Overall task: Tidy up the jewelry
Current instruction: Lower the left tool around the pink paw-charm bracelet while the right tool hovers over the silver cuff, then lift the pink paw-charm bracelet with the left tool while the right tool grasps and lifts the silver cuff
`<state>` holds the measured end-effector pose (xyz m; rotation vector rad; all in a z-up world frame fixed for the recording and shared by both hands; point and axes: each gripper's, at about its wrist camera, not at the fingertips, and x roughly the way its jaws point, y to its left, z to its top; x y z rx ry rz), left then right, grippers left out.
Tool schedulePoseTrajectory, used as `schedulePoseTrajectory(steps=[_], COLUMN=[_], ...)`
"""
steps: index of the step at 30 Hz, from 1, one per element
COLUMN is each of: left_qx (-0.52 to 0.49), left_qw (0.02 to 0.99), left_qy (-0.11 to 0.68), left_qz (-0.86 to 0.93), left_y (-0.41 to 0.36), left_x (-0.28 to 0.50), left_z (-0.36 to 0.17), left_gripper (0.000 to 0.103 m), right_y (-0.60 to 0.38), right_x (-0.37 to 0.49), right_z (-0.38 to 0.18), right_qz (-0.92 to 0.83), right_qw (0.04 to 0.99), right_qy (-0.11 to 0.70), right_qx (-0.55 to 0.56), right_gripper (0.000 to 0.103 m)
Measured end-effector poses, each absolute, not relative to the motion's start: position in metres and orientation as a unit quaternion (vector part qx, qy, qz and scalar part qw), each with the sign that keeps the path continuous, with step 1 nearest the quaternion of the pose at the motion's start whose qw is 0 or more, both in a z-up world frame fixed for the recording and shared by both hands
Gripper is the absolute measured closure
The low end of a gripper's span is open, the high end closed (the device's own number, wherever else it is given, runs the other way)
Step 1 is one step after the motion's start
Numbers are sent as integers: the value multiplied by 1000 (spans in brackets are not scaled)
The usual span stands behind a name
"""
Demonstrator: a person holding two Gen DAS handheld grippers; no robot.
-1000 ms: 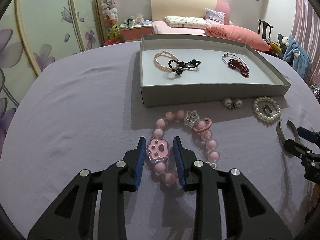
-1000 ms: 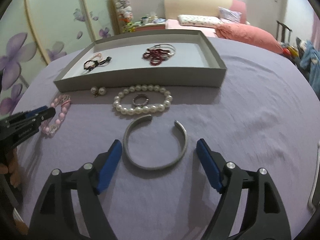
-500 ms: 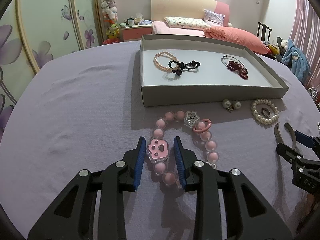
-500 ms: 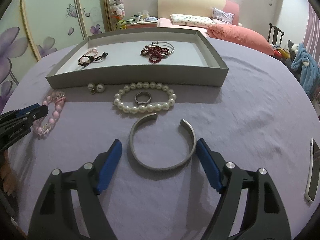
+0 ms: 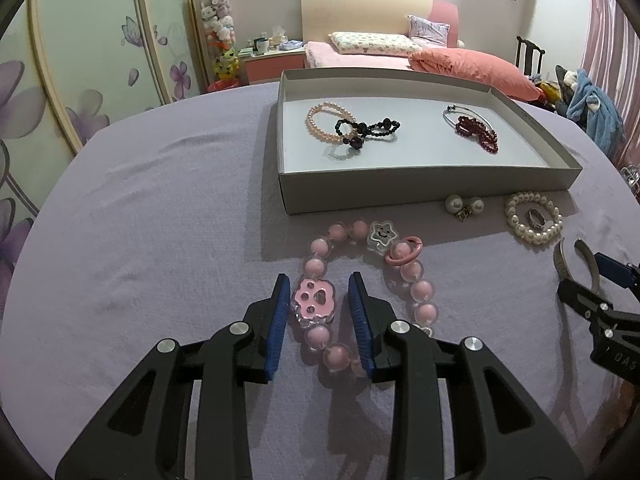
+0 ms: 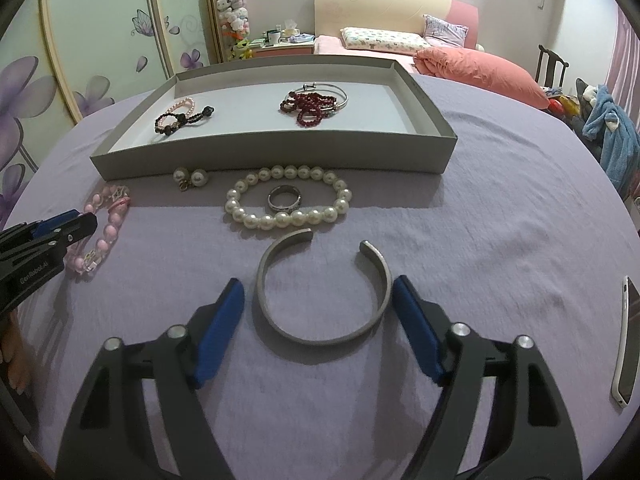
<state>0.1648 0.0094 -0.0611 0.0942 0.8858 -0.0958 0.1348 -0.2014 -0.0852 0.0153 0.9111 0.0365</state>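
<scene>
A pink bead bracelet (image 5: pixel 422 292) with a paw charm (image 5: pixel 314 300) lies on the purple cloth before the grey tray (image 5: pixel 400 192). My left gripper (image 5: pixel 318 280) straddles the paw charm; a slit shows beside the right pad, so it is open. A silver cuff bangle (image 6: pixel 320 336) lies flat between the blue pads of my right gripper (image 6: pixel 318 282). Its jaws are closing, with small gaps left on both sides. A pearl bracelet (image 6: pixel 288 220) encircles a ring (image 6: pixel 284 200), and pearl earrings (image 6: pixel 190 178) lie near the tray (image 6: pixel 260 156).
Inside the tray lie a peach bead bracelet (image 5: pixel 324 120), a black bead strand (image 5: pixel 368 130) and a dark red strand with a wire bangle (image 5: pixel 476 132). A white phone (image 6: pixel 628 340) rests at the cloth's right edge. A bed and a wardrobe stand beyond the table.
The right gripper's jaws have narrowed around the silver cuff. The left gripper has kept still over the paw charm.
</scene>
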Motion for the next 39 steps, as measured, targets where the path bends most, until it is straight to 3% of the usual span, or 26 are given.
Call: schedulePoseTrajectory(steps=[3,11,22,39], left_qx=[38,11,-50,-35], left_qw=[902,903,927,963], left_qy=[428,425,359,252], left_qz=[-44,-58,-92,-87], left_y=[12,22,27,5], left_x=[164,153,128,98], left_z=[-60,-58,-29,12], left_gripper=[79,79,79,79], right_y=[-206,-220,-211,-187], right_x=[134,126,110,85], right_z=[-85,-79,-46,-7], right_qz=[29,31,36,38], right_qw=[898,908,943,978], right_qy=[440,417,330,206], right_qx=[7,36,26,1], right_gripper=[38,39,39,39])
